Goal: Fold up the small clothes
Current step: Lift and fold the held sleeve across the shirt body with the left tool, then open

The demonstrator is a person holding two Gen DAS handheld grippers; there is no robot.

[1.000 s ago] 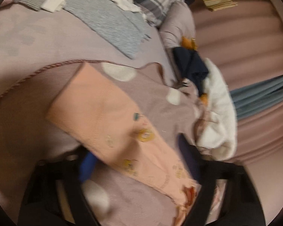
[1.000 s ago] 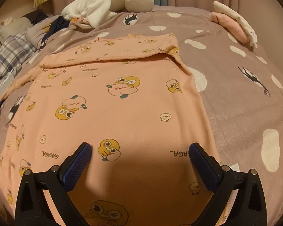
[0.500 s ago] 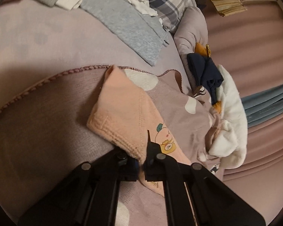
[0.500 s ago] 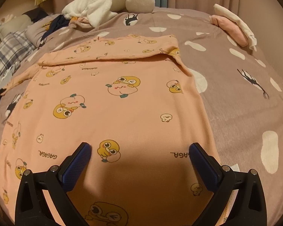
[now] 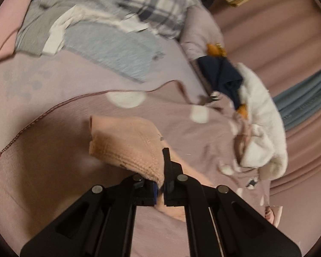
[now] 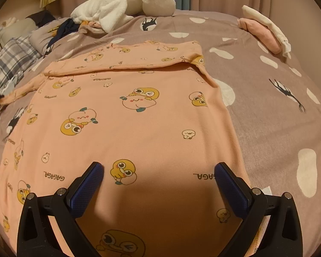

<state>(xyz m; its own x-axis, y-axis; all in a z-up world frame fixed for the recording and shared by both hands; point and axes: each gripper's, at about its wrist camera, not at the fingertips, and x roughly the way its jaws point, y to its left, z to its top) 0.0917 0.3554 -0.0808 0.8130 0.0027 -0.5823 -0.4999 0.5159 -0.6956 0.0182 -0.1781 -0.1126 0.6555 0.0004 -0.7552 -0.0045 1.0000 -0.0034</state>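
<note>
A peach shirt (image 6: pixel 139 120) with cartoon prints lies spread flat on the mauve spotted blanket (image 6: pixel 267 107), its far sleeve folded across the top. My right gripper (image 6: pixel 159 177) is open and hovers over the shirt's near part, touching nothing. My left gripper (image 5: pixel 160 184) is shut on the cuff of the shirt's sleeve (image 5: pixel 126 143) and holds it lifted off the blanket. In the right wrist view that sleeve (image 6: pixel 21 92) stretches off to the left edge.
A white plush (image 6: pixel 126 4) and dark garment (image 6: pixel 64 30) lie at the far side. Folded pink and white clothes (image 6: pixel 265 30) sit at the far right. Grey garments (image 5: pixel 109 49) and a plaid pillow (image 5: pixel 152 6) lie beyond the blanket edge.
My left gripper closed on the sleeve cuff and has lifted and pulled it. The right gripper has stayed open and still over the shirt.
</note>
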